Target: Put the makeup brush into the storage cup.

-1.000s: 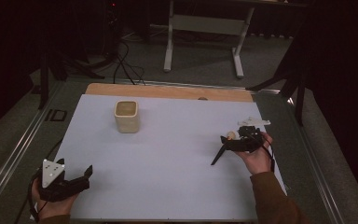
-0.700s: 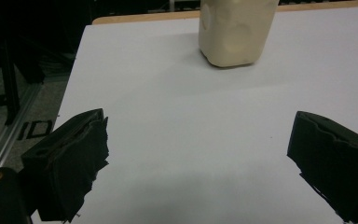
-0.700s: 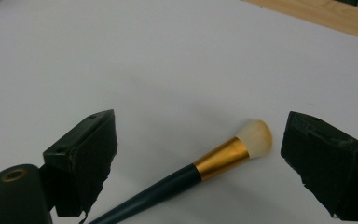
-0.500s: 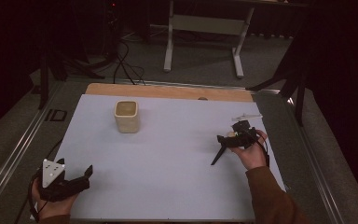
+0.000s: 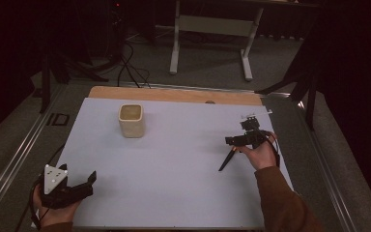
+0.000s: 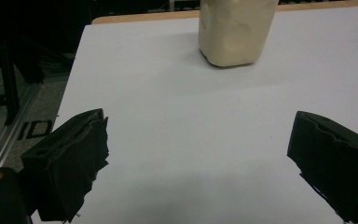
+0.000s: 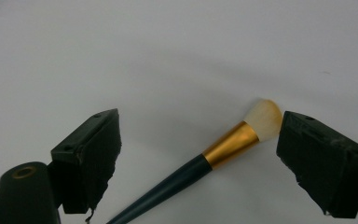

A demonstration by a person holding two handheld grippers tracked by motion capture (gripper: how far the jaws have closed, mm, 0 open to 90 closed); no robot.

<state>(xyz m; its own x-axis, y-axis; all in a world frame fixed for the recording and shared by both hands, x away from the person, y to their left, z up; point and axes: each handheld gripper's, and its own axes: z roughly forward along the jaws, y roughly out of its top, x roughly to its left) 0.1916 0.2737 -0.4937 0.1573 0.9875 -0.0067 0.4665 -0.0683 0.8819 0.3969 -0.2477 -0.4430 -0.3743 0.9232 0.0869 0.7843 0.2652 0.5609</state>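
Our right gripper point(image 7: 196, 154) hangs with jaws spread over the brush point(image 7: 205, 158), which lies flat well right of the cup point(image 5: 131, 120). We should centre on its gold band, then close. Our left gripper point(image 6: 196, 158) rests spread, empty, nearer than the cup.

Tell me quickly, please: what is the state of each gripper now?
Left gripper: open, holding nothing, facing the cup.
Right gripper: open, jaws on either side of the brush, not gripping it.
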